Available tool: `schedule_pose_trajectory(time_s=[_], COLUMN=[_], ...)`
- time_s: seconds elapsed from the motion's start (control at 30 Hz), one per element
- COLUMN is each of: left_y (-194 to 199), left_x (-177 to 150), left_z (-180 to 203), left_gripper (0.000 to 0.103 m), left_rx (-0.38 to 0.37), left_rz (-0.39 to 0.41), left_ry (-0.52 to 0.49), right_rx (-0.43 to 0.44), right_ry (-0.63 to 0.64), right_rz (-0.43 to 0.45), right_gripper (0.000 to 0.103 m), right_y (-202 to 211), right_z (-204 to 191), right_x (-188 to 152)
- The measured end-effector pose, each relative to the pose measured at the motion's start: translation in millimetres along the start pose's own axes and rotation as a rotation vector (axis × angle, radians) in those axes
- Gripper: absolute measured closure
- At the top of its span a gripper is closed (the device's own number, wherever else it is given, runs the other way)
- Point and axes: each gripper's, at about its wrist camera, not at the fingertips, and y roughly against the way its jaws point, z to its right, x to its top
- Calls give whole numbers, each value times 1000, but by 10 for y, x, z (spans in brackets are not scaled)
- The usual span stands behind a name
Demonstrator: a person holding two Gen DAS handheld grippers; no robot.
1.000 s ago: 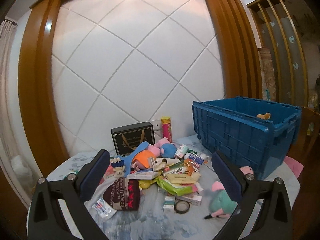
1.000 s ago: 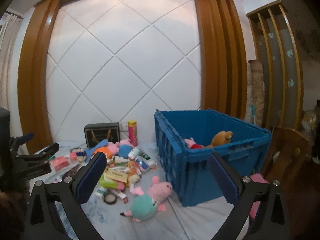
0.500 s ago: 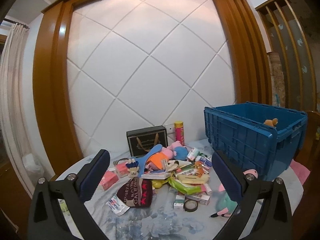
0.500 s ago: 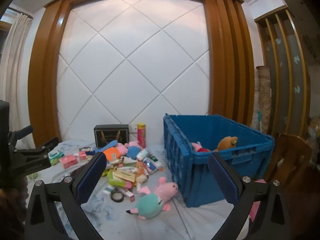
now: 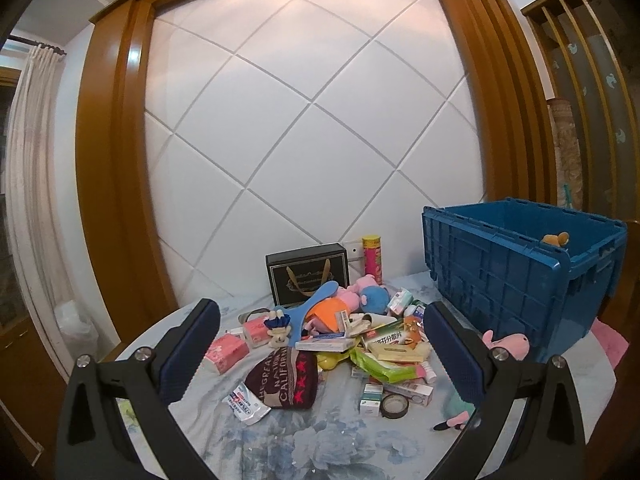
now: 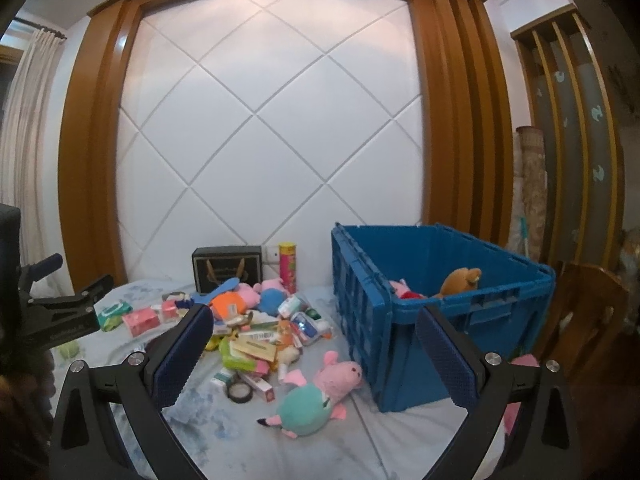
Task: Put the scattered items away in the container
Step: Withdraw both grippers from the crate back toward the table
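A blue crate (image 6: 460, 304) stands on the right of the table, with a brown plush (image 6: 460, 280) and a pink plush inside; it also shows in the left wrist view (image 5: 516, 276). A pile of small boxes, packets and plush toys (image 5: 352, 328) lies left of it. A pink pig plush in a teal dress (image 6: 316, 396) lies near the crate's front corner. A dark beanie (image 5: 284, 376) lies at the pile's front. My left gripper (image 5: 320, 344) and right gripper (image 6: 312, 360) are both open, empty and held back from the pile.
A black gift box (image 5: 308, 276) and a yellow-pink tube (image 5: 372, 258) stand against the padded white wall. A roll of black tape (image 6: 240, 392) lies by the pile. A wooden chair (image 6: 588, 320) stands right of the crate. The left gripper's body shows at the right wrist view's left edge (image 6: 52, 312).
Both cameras have pulled back and tilted up a little, so the table items sit lower and smaller in view. Nothing on the table has moved; both grippers stay open.
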Motion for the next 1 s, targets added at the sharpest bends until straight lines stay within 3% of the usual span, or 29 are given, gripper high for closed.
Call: schedule_pose_trajectory(time_s=[1.0], left_y=[-45], left_x=[-80], left_z=[215], left_gripper=[0], left_rx=[18], left_rz=[-20], left_ry=[-28], right_rx=[-1], right_ry=[30], right_rz=[-39], right_gripper=[1], right_y=[-79], right_z=[180], right_x=[-81])
